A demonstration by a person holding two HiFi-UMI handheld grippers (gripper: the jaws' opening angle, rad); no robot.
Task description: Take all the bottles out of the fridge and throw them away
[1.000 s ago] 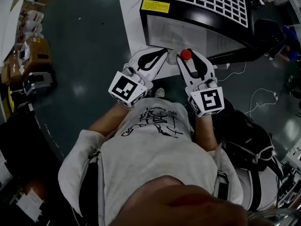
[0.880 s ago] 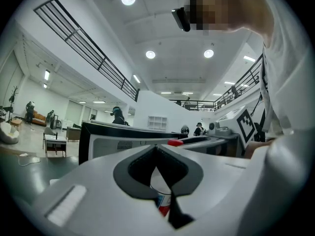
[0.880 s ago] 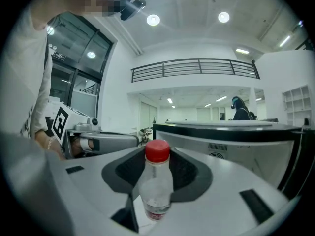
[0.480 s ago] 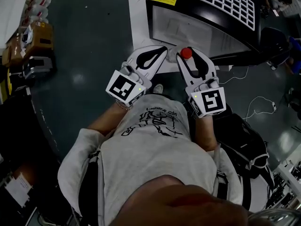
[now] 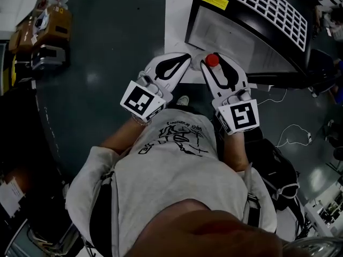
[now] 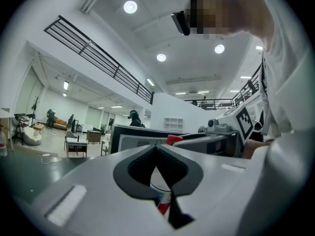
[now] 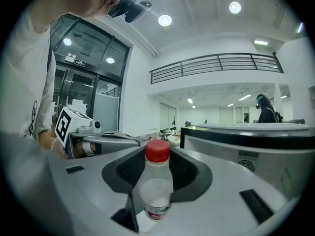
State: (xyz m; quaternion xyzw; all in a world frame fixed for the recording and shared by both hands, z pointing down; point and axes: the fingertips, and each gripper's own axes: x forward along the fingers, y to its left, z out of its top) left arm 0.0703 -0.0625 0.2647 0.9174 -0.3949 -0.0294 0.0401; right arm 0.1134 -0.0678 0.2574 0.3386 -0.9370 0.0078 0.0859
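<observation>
One red-capped bottle [image 7: 156, 186] upright, clamped between right fingers [image 7: 236, 181]; left fingers [image 6: 88, 191] closed tip-to-tip.

grey t-shirt [image 5: 177, 170], black print [image 5: 172, 138], short sleeves [image 5: 88, 181].

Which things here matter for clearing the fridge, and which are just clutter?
For the job:
- red-capped bottle, clamped in the right gripper
- black fridge
- left gripper, jaws together

Just lying about:
- brown boxes
- black bag
- white sheet by the fridge
</observation>
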